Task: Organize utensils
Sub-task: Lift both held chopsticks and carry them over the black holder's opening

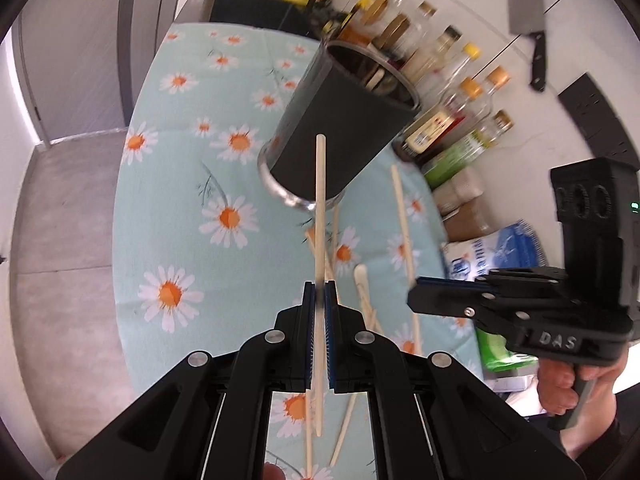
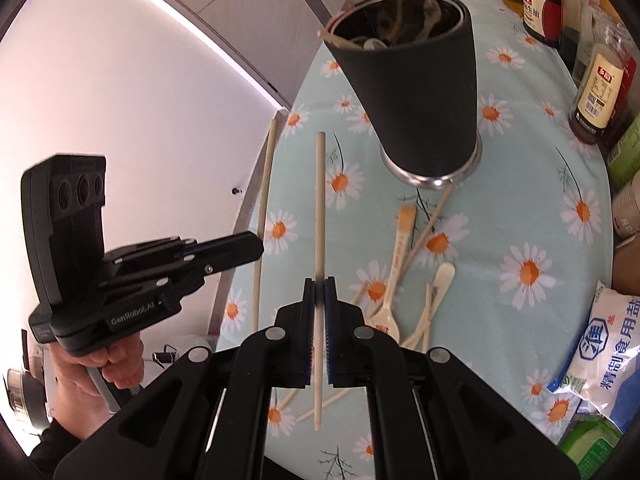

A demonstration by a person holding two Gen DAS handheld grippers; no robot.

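Chopsticks are in both grips: the left gripper [image 1: 319, 294] has its jaws pinched narrow on one chopstick [image 1: 320, 208], and the right gripper [image 2: 319, 290] is clamped the same way on another chopstick [image 2: 320, 208]. Each stick runs lengthwise between its jaws, its long axis pointing ahead and its free end aimed toward the dark utensil cup [image 2: 416, 92] beyond. That cup stands upright ahead of both jaws, mouth open, with spoons already inside; from the right wrist view it lies ahead and to the right, and I judge neither hand clearly nearer. To drop in, each stick must come over the rim. Below the jaws, loose chopsticks and pale spoons [image 2: 394, 264] lie crossed on the daisy-print worktop [image 2: 532, 208].

Readable writing: "GenRobot.AI" on the left tool's body, "DAS" on the right tool's. A salt bag [image 2: 600, 356] carries Chinese characters; bottle labels [image 2: 598, 84] are too small to read surely.
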